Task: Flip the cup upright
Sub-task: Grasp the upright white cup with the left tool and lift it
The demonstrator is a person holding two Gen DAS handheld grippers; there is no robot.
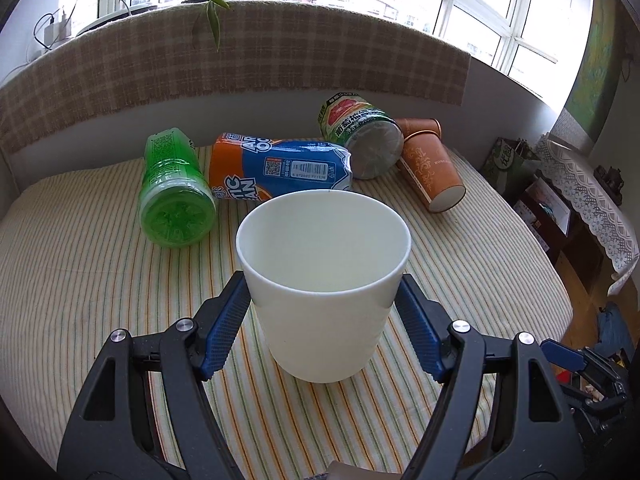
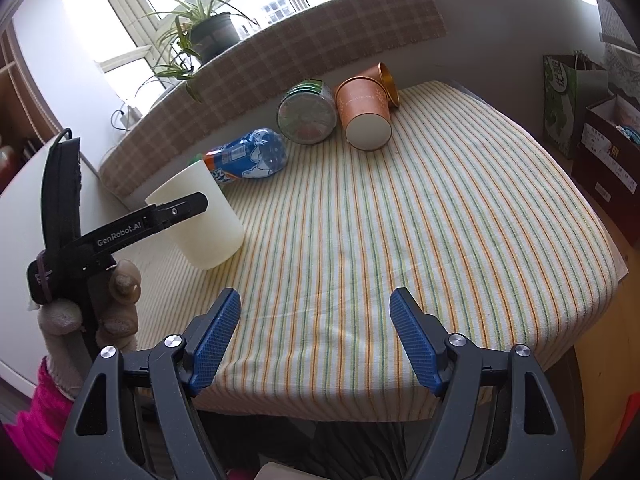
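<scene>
Fingers [image 1: 230,320] of the left gripper [image 1: 324,300] are pressing against both sides of the white cup [image 1: 324,280], just below its rim, so they are holding it between their blue pads. The cup is standing mouth-up on the striped cloth [image 1: 80,280] covering the worktop, and its base appears to be touching the cloth, though in the right wrist view it is leaning slightly (fisheye bending may account for some of that). Just behind the cup a blue and orange bottle [image 1: 280,170] is lying on its side; to the left of the cup a green bottle [image 1: 174,196] is lying too, and farther behind the cup, to its right, a green-labelled can [image 1: 362,140] and a brown paper tube [image 1: 430,170] are resting tipped over.

Meanwhile the right gripper [image 2: 316,340] is hovering well to the right of the cup, near the worktop's front edge, with its fingers spread wide and nothing between them.

Judging by how things are lying, the flip itself is looking done, since the cup's opening is facing up. What is probably remaining is settling the cup flat, letting go of it, and drawing the left gripper back without nudging it over.
</scene>
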